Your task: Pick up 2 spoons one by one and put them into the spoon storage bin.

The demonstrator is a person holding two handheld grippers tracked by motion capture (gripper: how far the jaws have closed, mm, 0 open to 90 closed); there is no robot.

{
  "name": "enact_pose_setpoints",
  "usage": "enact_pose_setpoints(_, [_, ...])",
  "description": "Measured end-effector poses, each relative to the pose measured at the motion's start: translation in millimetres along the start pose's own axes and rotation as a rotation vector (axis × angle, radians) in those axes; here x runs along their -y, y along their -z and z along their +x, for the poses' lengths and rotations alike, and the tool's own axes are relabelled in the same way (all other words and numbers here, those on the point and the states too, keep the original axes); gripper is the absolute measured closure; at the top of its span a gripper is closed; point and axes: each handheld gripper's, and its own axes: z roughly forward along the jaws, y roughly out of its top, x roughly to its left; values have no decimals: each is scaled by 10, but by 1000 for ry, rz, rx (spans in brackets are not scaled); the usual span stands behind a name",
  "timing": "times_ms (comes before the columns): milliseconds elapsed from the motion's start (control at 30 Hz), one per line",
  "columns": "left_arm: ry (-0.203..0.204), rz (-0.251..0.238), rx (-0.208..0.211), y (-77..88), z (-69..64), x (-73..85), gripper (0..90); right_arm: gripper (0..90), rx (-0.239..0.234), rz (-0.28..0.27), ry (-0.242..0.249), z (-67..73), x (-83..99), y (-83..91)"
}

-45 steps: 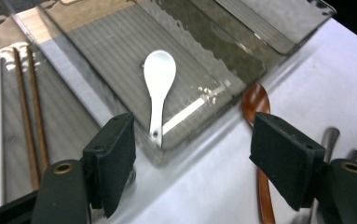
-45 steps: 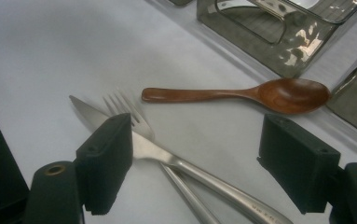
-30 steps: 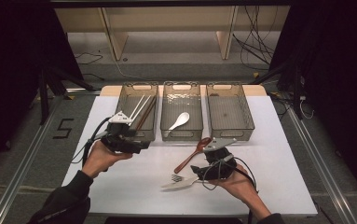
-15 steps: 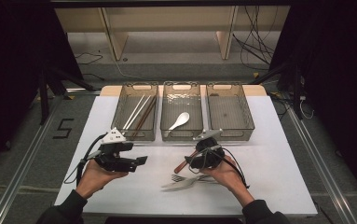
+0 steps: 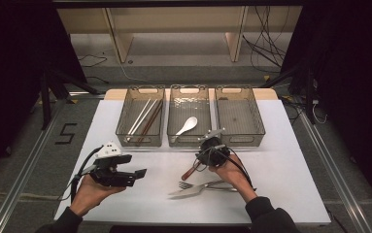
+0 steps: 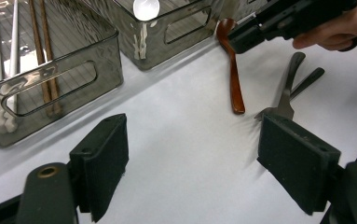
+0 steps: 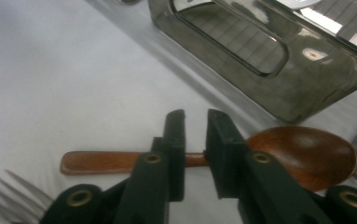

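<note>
Sorting cutlery, I judge: from the high view my right claw [image 5: 204,158] sits over the brown wooden spoon [image 5: 189,171] on the worktop [image 5: 280,160], my left claw [image 5: 134,175] spread, empty. Left gripper view: forks [image 6: 285,95] beside that spoon. Right gripper view: jaws have just been closing, pinching the spoon's neck. Next, lift toward the middle bin [image 5: 189,99].

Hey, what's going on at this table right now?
A person is sorting cutlery into three clear bins. The right gripper has just been closing on the neck of a brown wooden spoon that lies on the white table, near the middle bin. The left gripper hangs open and empty over the table. Two forks lie loose; chopsticks and a white spoon are binned.
</note>
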Motion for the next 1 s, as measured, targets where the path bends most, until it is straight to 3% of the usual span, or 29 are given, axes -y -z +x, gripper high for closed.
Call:
enact_pose_setpoints(133, [-8,-1,-4,14,-20,13,237,892,13,19,-4,-71,0,-77])
enact_pose_setpoints(500, [-6,5,0,3,-31,39,238,890,33,52,5,-100,11,-212])
enact_pose_setpoints(667, [-19,6,0,0,-49,39,239,895,43,64,-10,-124,16,-222])
enact_pose_setpoints(1000, [-28,5,4,1,-69,43,240,898,72,141,-30,-167,92,-151])
